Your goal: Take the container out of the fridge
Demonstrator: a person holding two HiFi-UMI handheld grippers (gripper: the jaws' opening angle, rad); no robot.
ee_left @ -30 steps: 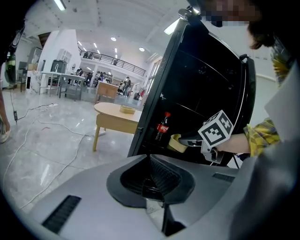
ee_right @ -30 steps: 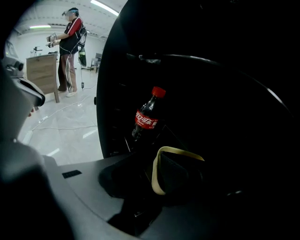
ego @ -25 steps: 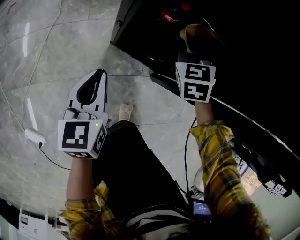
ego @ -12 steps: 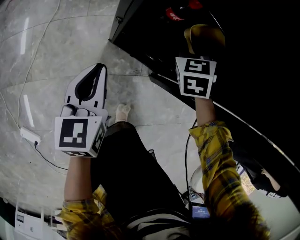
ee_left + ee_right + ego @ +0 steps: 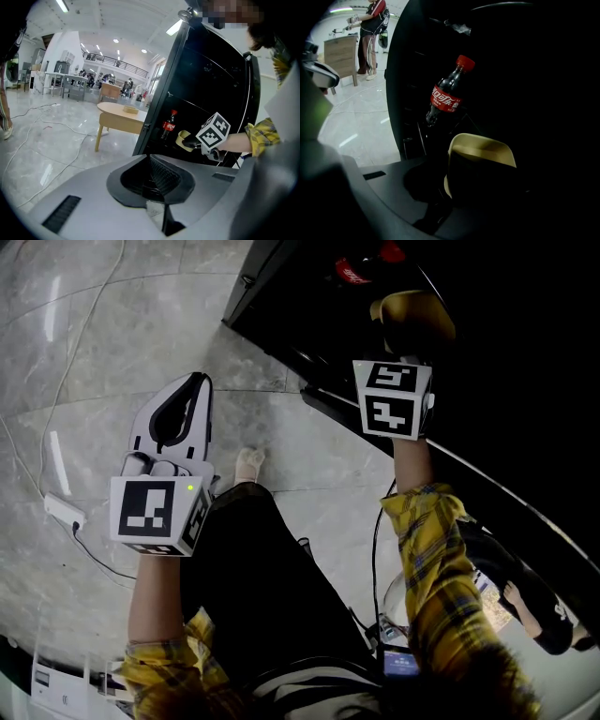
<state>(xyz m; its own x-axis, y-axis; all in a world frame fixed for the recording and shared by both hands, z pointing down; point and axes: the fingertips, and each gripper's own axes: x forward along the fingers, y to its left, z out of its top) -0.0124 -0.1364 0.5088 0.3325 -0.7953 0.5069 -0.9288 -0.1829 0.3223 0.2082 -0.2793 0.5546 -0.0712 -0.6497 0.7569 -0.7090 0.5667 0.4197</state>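
Container (image 5: 483, 150), pale plastic: likely light, flexible.
Your right gripper (image 5: 405, 338) clamps its rim; left gripper (image 5: 157, 177) closed, empty.

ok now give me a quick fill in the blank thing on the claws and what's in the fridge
1. The right claw is shut on the pale yellow ____ inside the dark fridge.
2. The cola bottle beside it has a ____ cap.
3. The left claw hangs over the floor, shut and holding ____.

Missing words: container; red; nothing
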